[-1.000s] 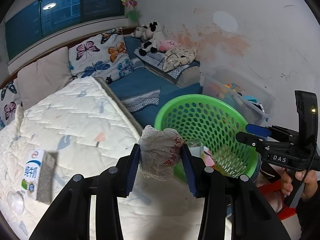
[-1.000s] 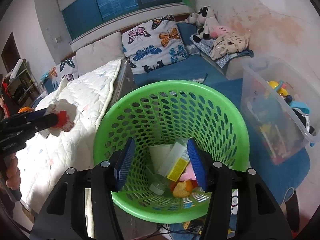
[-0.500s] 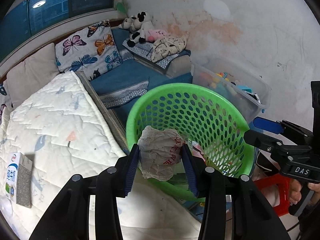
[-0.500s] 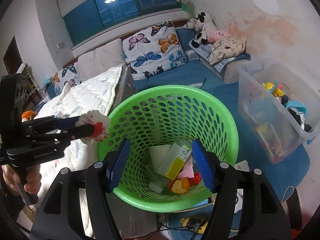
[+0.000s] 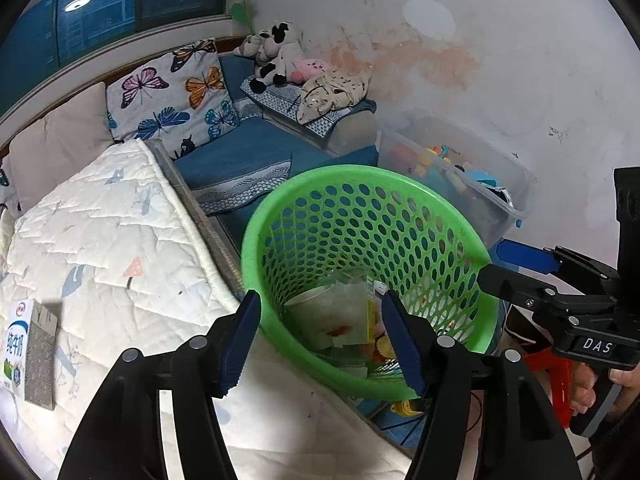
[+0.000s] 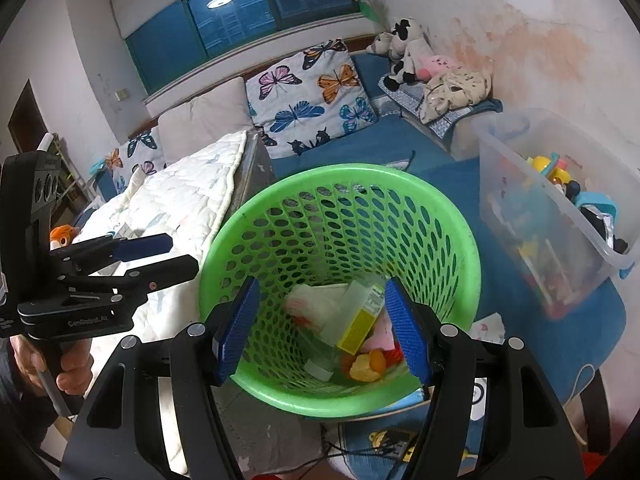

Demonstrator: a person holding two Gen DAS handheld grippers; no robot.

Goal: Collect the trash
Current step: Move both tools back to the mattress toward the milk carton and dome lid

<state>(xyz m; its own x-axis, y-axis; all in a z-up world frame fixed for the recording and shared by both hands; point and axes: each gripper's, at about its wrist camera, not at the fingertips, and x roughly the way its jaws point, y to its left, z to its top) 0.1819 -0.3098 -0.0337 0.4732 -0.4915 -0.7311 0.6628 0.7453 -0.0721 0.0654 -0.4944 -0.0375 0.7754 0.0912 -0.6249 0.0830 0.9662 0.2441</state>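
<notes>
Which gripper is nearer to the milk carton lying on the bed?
Left. The left gripper, open, hangs at the bed's edge by the green basket, the milk carton on the quilt to its left. The right gripper, open, is across the basket, farther away.

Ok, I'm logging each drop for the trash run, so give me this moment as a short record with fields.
left gripper: open, empty, above basket rim
right gripper: open, empty, over basket
green perforated plastic basket: beside mattress, holds trash
crumpled white paper wad with red marks: inside basket
white milk carton: on quilted white mattress, uncollected
</notes>
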